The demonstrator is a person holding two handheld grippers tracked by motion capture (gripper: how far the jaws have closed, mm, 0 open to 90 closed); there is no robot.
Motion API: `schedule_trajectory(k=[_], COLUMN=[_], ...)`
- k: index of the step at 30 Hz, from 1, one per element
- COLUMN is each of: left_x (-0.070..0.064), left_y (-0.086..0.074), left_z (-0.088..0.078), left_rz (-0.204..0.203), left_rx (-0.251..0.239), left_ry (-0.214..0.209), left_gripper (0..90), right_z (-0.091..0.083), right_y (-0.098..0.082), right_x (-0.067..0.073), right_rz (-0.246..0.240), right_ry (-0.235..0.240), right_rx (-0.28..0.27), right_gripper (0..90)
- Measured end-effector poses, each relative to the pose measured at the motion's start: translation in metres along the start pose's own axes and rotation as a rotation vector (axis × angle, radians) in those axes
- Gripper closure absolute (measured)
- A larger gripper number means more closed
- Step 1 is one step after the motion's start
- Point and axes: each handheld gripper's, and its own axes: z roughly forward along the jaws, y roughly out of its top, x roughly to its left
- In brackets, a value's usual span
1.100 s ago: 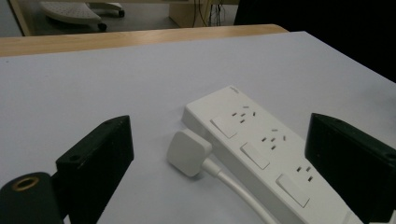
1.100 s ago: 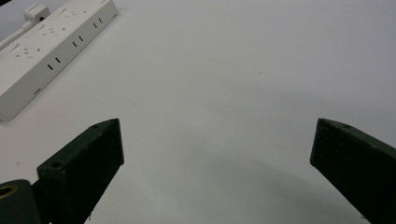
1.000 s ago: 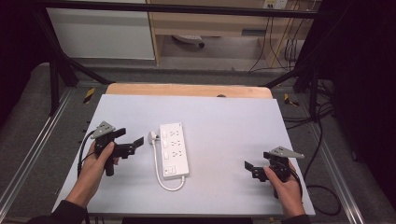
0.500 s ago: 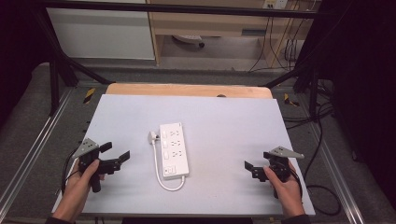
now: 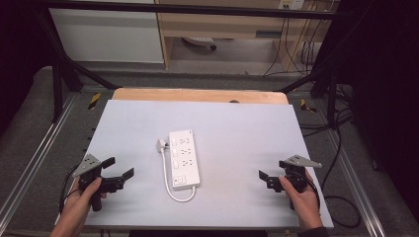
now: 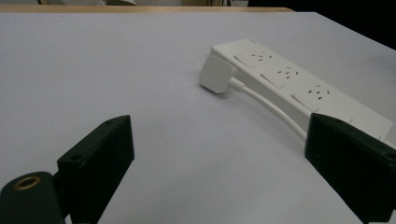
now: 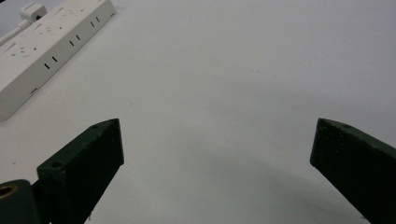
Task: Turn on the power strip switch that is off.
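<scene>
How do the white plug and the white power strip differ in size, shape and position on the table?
The plug is a small rounded square; the power strip is a long flat bar with several sockets. The plug lies beside the strip's far end, on its left in the high view, while the strip sits mid-table. Both are white, joined by one cable.

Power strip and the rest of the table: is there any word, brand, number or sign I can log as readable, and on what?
None can be read.
Power strip: small grey marks near its cord end in the high view, too small and blurred to read; the gripper views show plain socket slots, no lettering.
Plug: plain white, no text.
Left gripper and right gripper: no label legible.
Table: blank.
</scene>
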Motion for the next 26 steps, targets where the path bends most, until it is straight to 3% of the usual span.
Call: schedule_trajectory(k=[6,20,26], left_x=[0.002,0.018,0.006], left_y=[-0.008,-0.026,-0.022], left_z=[-0.008,-0.025,-0.018], left_rz=[0.008,-0.048,-0.004], left_rx=[0.015,0.022,0.042], left_ry=[0.000,0.044,0.031], left_gripper=[8.2,8.3,8.3], right_z=[0.000,0.002,0.013], right_y=[0.000,-0.001,-0.007], right_x=[0.000,0.000,-0.004], right_rz=[0.000,-0.011,-0.037], right_ry=[0.000,-0.017,-0.100], right_rx=[0.001,0.013,0.110], right_gripper=[3.1,3.0,3.0])
